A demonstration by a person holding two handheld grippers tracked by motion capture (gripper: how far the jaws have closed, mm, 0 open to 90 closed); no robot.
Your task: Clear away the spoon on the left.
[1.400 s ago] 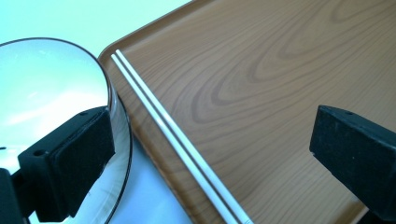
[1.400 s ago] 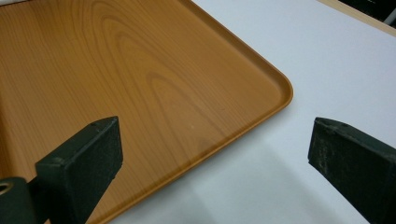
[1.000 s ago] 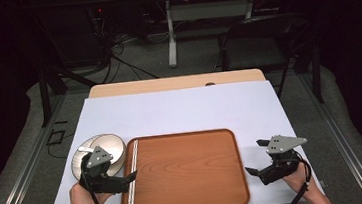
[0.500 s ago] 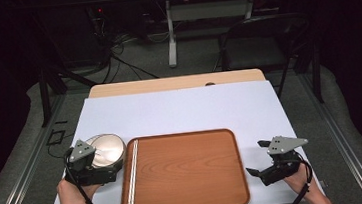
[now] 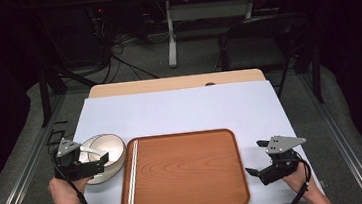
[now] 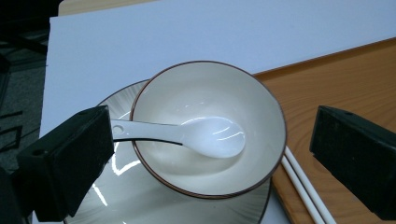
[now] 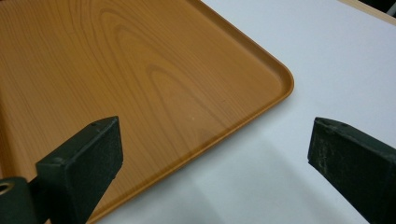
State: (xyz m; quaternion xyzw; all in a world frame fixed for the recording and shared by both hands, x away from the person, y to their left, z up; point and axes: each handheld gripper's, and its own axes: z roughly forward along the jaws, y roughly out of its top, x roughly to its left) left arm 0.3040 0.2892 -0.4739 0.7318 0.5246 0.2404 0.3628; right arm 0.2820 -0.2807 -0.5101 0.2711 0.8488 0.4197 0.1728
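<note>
The left hand-held gripper [image 5: 101, 160] sits at the left side of the desk [image 5: 180, 109], over the near-left part of the bowl [image 5: 104, 148]. Its 2 jaws stand wide apart and grip nothing. In the left gripper view, the left hand-held gripper [image 6: 212, 154] frames the bowl [image 6: 205, 93] between its jaws. The bowl rests on a grey plate [image 6: 121, 200]. A white spoon [image 6: 205, 135] lies inside the bowl, its handle crossing the rim toward the left jaw. Whether the handle touches that jaw cannot be told.

The wooden tray [image 5: 185, 169] lies just right of the bowl. 2 white chopsticks [image 5: 132, 174] lie side by side along the left edge of the tray.

The right hand-held gripper [image 5: 254, 157] is held just beside the right edge of the tray. Its jaws are spread and hold nothing. In the right gripper view, the right hand-held gripper [image 7: 212, 163] spans 1 corner of the tray [image 7: 140, 84] and the white desk surface [image 7: 327, 60].
</note>
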